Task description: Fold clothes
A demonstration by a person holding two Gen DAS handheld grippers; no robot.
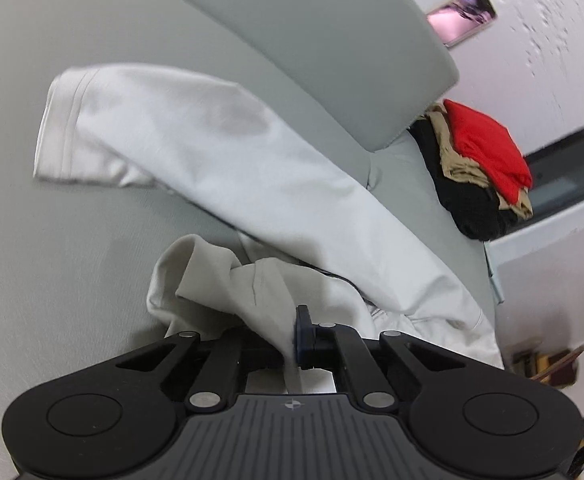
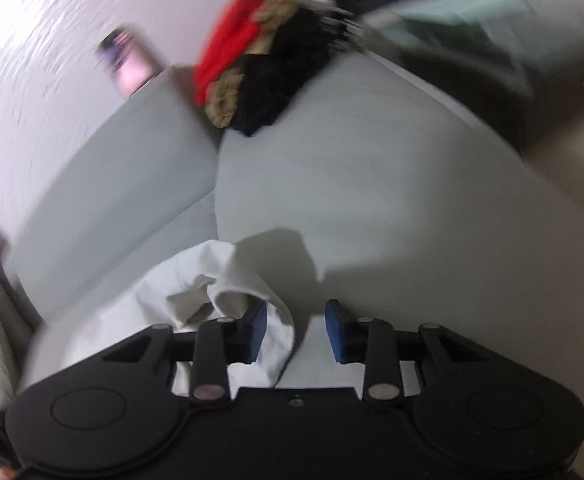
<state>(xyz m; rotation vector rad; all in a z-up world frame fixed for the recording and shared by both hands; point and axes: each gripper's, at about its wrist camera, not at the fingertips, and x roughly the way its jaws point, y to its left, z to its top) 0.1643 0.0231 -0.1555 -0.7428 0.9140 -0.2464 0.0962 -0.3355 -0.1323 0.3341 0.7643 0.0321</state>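
Right, left gripper [image 1: 298,336]: jaws closed on a bunched fold of the white garment [image 1: 227,152]. Right gripper [image 2: 296,330]: jaws apart, gripping nothing; a loop of the same cloth hangs over the left pad [image 2: 256,330], the right pad is bare.

Garment lies across the grey sofa [image 1: 31,240], one cuffed end flat on the seat far from the left gripper, the middle draped loosely, the near part crumpled at the jaws. Not a neat fold as it lies. A pile [image 1: 480,164] of red, tan and black clothes sits at the seat's far end by the backrest, well apart from the garment.

Risks, my read:
- Left pinch is on a wad, not an edge. Lifting could drag several layers and twist the cloth.
- Right side has only draped fabric; any move with the jaws apart and it slides off.
- Right view is motion-blurred, so cloth position there is uncertain.
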